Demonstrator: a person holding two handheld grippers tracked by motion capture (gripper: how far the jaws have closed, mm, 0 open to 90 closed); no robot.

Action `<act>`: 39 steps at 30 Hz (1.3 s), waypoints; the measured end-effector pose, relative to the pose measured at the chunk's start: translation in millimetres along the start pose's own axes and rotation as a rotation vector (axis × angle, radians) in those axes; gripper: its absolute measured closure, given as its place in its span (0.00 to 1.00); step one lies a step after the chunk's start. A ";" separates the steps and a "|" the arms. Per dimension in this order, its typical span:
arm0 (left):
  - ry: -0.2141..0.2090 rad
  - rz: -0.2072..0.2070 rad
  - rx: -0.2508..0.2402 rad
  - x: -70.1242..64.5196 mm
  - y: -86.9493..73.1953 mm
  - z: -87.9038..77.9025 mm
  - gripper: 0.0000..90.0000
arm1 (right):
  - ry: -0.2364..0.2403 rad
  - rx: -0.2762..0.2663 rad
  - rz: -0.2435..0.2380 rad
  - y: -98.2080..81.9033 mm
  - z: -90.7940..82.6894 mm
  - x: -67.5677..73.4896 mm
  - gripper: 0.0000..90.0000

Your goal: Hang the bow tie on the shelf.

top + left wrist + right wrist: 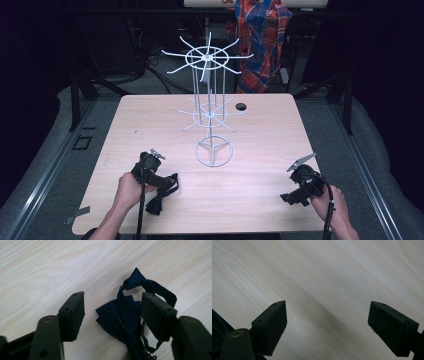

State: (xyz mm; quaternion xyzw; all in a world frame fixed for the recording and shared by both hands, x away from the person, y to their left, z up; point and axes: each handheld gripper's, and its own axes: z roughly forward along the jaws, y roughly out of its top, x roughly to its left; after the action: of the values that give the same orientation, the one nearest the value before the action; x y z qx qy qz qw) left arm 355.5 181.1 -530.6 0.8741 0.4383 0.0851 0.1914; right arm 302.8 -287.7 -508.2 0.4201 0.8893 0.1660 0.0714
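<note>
Holding a gripper in each hand, I worked at a pale wooden table (150,120). My left gripper (112,312) pointed down at a dark blue bow tie (125,322) lying crumpled on the wood at the near left of the table, its strap looping out beside it. The left jaws stood partly apart around the tie. One pad (155,312) lay against the strap side, while the other pad (75,312) stood clear of the cloth with bare wood between, so nothing was pinched. My right gripper (327,322) hovered over bare wood at the near right, well apart from the tie, its jaws spread wide with nothing between them. A white wire rack (210,85) with spoked tiers stood upright at the table's middle, beyond both grippers. Plaid cloth (262,35) hung behind the table.
</note>
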 end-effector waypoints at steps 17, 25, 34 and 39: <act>-0.011 0.052 0.081 -7.5 12.8 22.7 0.68 | 0.011 -0.018 0.015 -1.0 0.5 0.8 0.17; -0.010 0.067 0.071 -6.3 10.6 20.5 0.95 | 0.005 0.004 -0.005 0.0 -1.1 0.5 0.17; 0.002 0.072 -0.004 -5.7 11.5 5.0 0.97 | -0.003 -0.007 0.002 -1.8 -1.4 0.4 0.17; 0.009 0.075 -0.046 -6.7 10.3 -3.7 0.97 | 0.005 -0.011 0.005 -1.4 -1.1 0.9 0.17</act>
State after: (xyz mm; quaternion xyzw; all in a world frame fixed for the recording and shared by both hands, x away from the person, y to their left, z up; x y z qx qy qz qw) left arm 357.8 171.1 -522.8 0.8849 0.4039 0.1062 0.2062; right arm 300.9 -288.1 -507.7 0.4217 0.8874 0.1719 0.0709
